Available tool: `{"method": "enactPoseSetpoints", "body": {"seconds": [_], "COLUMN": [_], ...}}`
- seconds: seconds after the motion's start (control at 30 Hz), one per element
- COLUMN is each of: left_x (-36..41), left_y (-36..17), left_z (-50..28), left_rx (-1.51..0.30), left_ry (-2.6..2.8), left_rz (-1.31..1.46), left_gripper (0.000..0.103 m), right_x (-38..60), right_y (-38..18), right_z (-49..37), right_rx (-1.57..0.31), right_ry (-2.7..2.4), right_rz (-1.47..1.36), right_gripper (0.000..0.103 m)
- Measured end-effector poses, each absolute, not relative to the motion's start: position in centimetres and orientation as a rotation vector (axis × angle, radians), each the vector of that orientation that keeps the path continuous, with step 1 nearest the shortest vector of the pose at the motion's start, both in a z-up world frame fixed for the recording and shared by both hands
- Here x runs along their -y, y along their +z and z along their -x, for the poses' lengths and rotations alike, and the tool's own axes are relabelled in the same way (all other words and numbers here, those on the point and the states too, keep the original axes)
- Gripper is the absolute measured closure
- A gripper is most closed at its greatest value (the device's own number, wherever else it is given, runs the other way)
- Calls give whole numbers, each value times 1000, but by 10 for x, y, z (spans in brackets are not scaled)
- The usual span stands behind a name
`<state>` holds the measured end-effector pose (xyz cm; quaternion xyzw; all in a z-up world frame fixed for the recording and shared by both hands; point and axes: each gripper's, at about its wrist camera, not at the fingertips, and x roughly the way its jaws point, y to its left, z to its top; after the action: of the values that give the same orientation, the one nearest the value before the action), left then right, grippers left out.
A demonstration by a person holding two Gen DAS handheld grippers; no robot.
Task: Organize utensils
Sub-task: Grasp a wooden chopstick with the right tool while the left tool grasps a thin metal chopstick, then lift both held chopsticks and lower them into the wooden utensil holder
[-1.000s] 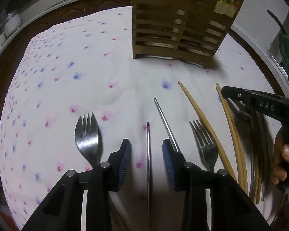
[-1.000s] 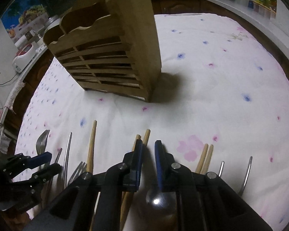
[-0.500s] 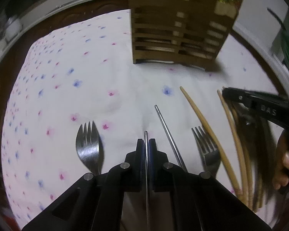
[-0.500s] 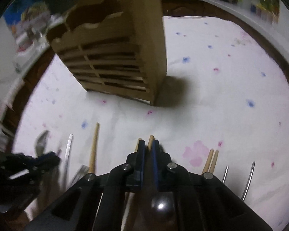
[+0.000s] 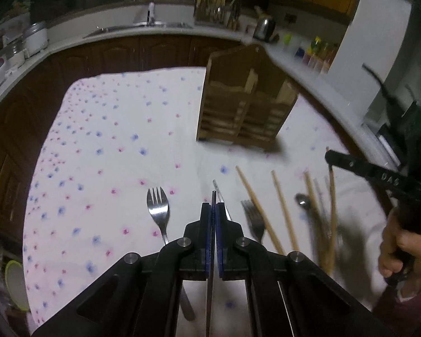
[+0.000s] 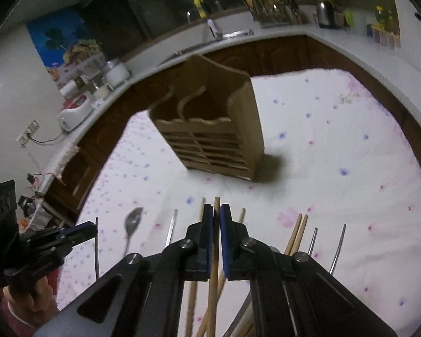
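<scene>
Both tools risen since earlier — left tool [image 5: 213,214] clamping metal chopstick [image 5: 212,196], right tool [image 6: 216,216] clamping wooden chopstick [image 6: 217,202], "DAS" lettering.

Both grippers closed, lifting a metal chopstick [image 5: 213,196] and wooden chopstick [image 6: 217,205] off the cloth

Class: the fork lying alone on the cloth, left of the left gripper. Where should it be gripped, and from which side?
Grip the fork on its narrow handle just below the tines, coming from above with the jaws across it. It lies flat on the tablecloth, tines towards the wooden holder, with free cloth either side.
</scene>
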<state>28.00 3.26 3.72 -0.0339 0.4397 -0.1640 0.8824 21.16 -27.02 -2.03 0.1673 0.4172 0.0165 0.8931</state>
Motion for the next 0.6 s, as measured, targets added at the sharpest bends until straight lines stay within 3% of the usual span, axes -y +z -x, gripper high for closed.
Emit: {"method": "enactPoseSetpoints", "body": {"seconds": [0.33,0.6], "left_x": [-60,-60], "left_y": [90,84], "left_z": [-214,-214], "left_rx": [-754,-763], "left_ry": [-362,-358], "left_rz": [113,85], "left_gripper": [103,103], "right_x": [256,255], "right_y": [26,39], "right_z": [-183,-176], "right_rx": [-750,-708], "right_ry": [60,53], "right_rz": [-314,-290], "right_gripper": [98,98]}}
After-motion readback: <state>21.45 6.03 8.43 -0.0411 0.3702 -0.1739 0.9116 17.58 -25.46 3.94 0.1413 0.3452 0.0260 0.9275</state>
